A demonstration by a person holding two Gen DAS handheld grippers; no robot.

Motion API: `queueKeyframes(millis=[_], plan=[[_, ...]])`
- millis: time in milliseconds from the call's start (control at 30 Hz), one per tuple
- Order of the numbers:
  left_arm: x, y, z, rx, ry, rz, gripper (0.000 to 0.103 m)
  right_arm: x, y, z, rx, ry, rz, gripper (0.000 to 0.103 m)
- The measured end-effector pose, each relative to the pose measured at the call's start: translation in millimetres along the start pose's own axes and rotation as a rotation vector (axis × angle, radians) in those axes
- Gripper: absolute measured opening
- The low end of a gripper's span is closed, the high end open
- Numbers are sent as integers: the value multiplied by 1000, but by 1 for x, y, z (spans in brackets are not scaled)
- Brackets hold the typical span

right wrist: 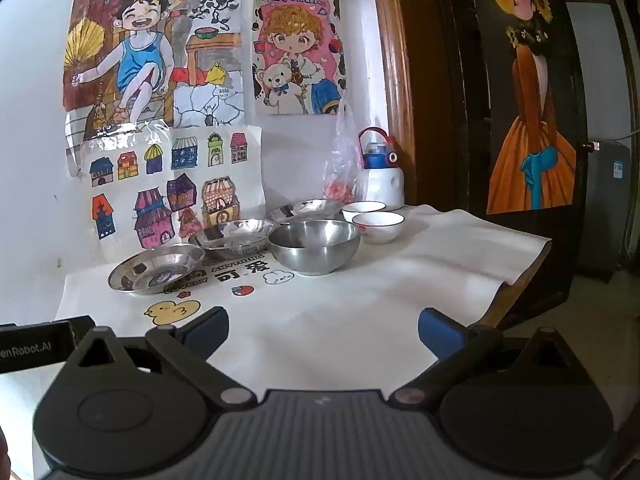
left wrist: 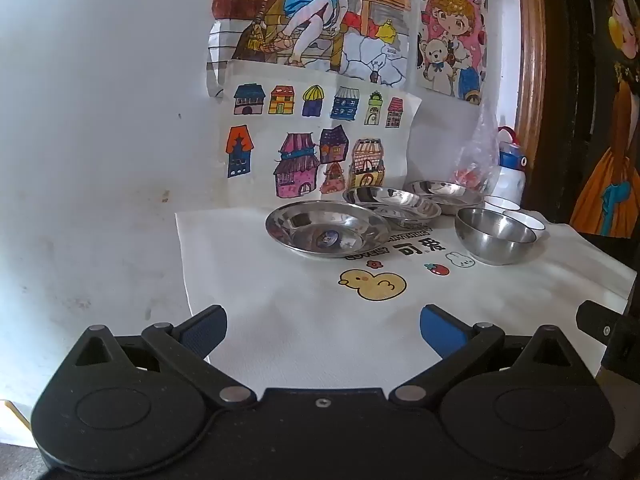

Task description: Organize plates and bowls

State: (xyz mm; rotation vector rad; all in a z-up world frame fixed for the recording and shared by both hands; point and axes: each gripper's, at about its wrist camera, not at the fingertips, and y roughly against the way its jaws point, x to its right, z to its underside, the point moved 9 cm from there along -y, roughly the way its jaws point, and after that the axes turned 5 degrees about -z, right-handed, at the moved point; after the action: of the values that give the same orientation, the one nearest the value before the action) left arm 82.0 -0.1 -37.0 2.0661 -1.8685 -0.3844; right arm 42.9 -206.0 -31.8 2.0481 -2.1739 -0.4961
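Three steel plates stand in a row on the white cloth: the nearest [left wrist: 326, 230] [right wrist: 156, 267], a middle one [left wrist: 394, 204] [right wrist: 234, 236] and a far one [left wrist: 442, 191] [right wrist: 304, 209]. A steel bowl [left wrist: 494, 240] [right wrist: 314, 246] sits to their right. Two white ceramic bowls [left wrist: 524, 220] [right wrist: 378, 225] stand behind it, near the wall. My left gripper [left wrist: 322, 330] is open and empty, low over the cloth in front of the nearest plate. My right gripper [right wrist: 322, 332] is open and empty, short of the steel bowl.
A white bottle with a blue and red lid [right wrist: 380, 176] and a clear plastic bag [right wrist: 340, 168] stand at the back by the wall. Drawings hang on the wall [right wrist: 172, 184]. The table's right edge [right wrist: 520, 276] drops off beside a dark door [right wrist: 532, 120].
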Motion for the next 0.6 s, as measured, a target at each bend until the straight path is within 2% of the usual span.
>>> queueKeyframes(millis=[600], plan=[[-4,-6,0,-8,0,-7,102,-1,-3,-1,-13,6,4,103]])
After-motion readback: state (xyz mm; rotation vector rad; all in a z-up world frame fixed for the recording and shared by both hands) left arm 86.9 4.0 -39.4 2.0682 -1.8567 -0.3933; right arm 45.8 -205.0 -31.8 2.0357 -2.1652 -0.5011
